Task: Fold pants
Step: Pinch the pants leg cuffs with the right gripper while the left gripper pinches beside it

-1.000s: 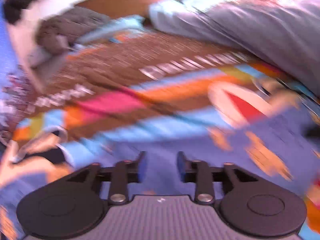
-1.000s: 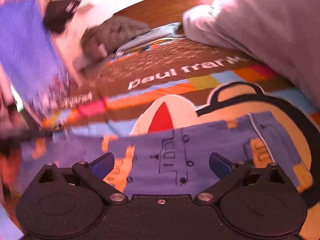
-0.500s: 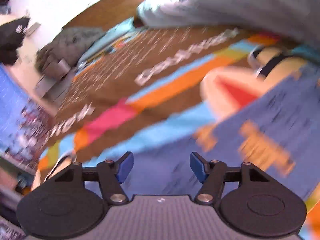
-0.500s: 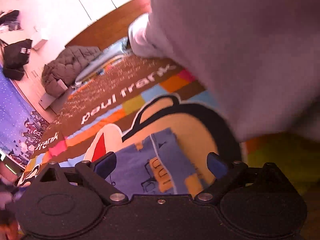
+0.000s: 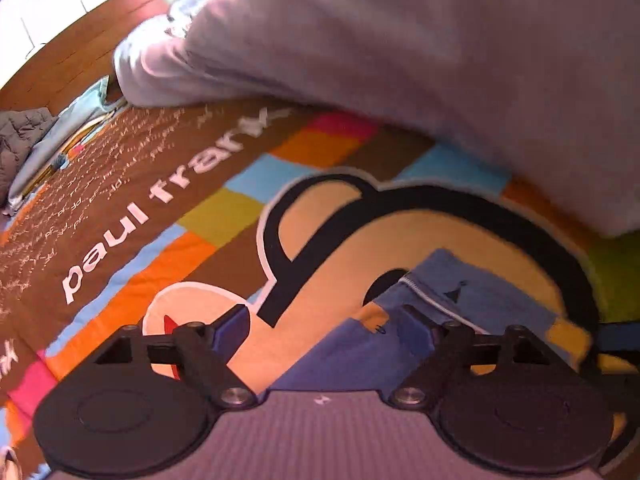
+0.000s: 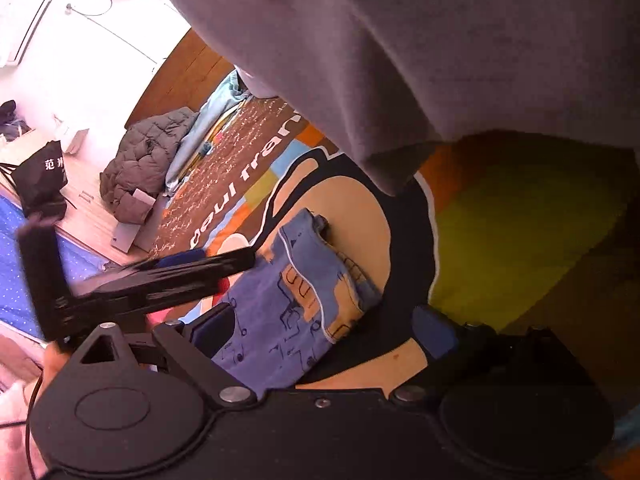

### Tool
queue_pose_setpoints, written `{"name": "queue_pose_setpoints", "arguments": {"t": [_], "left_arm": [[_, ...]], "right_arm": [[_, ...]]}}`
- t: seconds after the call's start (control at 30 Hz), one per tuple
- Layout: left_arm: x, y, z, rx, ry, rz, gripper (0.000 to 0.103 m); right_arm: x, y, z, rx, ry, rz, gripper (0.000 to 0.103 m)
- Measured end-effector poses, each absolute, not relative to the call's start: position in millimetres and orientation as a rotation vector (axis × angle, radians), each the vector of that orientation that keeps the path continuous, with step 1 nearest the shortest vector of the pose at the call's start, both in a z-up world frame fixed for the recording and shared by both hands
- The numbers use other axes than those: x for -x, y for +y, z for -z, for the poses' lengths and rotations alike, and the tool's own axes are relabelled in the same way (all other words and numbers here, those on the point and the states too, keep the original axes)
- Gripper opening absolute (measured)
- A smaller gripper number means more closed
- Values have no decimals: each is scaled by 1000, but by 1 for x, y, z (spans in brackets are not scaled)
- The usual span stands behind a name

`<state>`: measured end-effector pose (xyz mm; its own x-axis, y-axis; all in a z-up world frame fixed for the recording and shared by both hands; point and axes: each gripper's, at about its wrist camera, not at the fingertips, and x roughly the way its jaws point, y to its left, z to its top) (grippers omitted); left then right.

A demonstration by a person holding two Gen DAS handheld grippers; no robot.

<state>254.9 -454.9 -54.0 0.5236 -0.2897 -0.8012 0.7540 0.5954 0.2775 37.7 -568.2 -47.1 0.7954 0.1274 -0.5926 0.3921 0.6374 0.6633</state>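
Observation:
Small blue pants with orange patches and dark drawings lie flat on a colourful blanket printed with a monkey face. My left gripper hovers over one end of them. Its jaws are opening, and cloth lies under the right finger without being pressed. My right gripper hangs over the same pants. Its jaws are wide and closing slightly, with the pants' edge below the gap and not pinched. One of the left gripper's black fingers crosses the left of the right wrist view.
A person's leg in grey cloth rests on the blanket just beyond the pants and fills the top of both views. A grey quilted jacket, a black bag and light blue cloth lie by the wooden floor.
The left gripper's jaws have spread wider, and its view slid along the pants to their end on the monkey face. The right view rolled; the left gripper came into it.

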Motion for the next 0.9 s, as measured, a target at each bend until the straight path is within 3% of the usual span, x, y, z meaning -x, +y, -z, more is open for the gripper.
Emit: {"name": "queue_pose_setpoints", "arguments": {"t": [0.07,0.17,0.23,0.3,0.4,0.5,0.6,0.9], "left_arm": [[-264,-464,66,-684,826,652,85],[-278,-467,77,-652,879,616,90],[-284,-463,75,-629,899,615,90],[-286,-459,70,-619,907,616,90],[-287,-452,56,-580,914,591,85],[-284,-443,35,-499,932,566,84],[-286,-433,17,-396,1006,541,85],[-293,-438,-10,-199,1222,605,85]], "right_arm": [[-43,-565,48,-863,668,146,87],[-50,-563,49,-847,689,135,66],[-55,-563,52,-849,692,153,47],[-60,-565,55,-864,691,184,38],[-65,-568,63,-919,671,189,36],[-68,-568,65,-922,659,221,18],[-70,-558,56,-837,648,233,15],[-88,-450,19,-101,643,201,15]]}}
